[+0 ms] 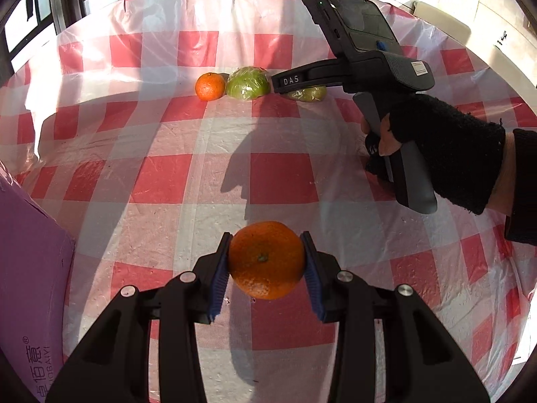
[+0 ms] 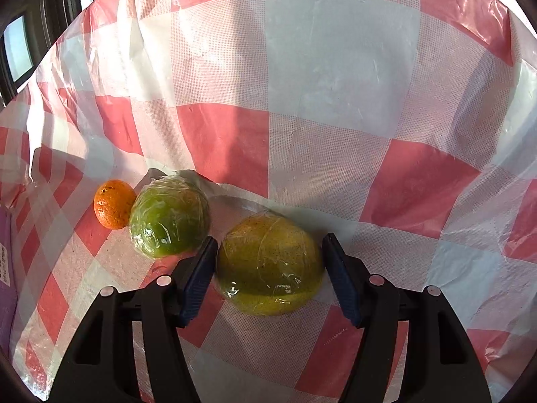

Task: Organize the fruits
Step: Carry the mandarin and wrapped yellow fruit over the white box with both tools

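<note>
Apparently the sorting was partway through: a small orange (image 2: 113,209) and a wrapped green fruit (image 2: 169,215) already lay touching each other in a row on the checked tablecloth (image 2: 335,67), with a wrapped yellow-green fruit (image 2: 270,263) just beside them, close but apart from the green one. That row looked like the place being built up, though no bowl or tray showed, so where things were meant to end up was only a judgement. At least one piece remained out of it: a second orange (image 1: 266,259) was clamped between the blue pads of the left gripper (image 1: 266,268), narrowly set and pressing both sides of the fruit, which hung clear above the cloth and well apart from the row. The right gripper (image 2: 270,270), in a gloved hand (image 1: 446,147), stood about half open around the yellow-green fruit; its pads sat at the fruit's flanks, but whether they pressed or merely grazed the wrapping could not be told.
</note>
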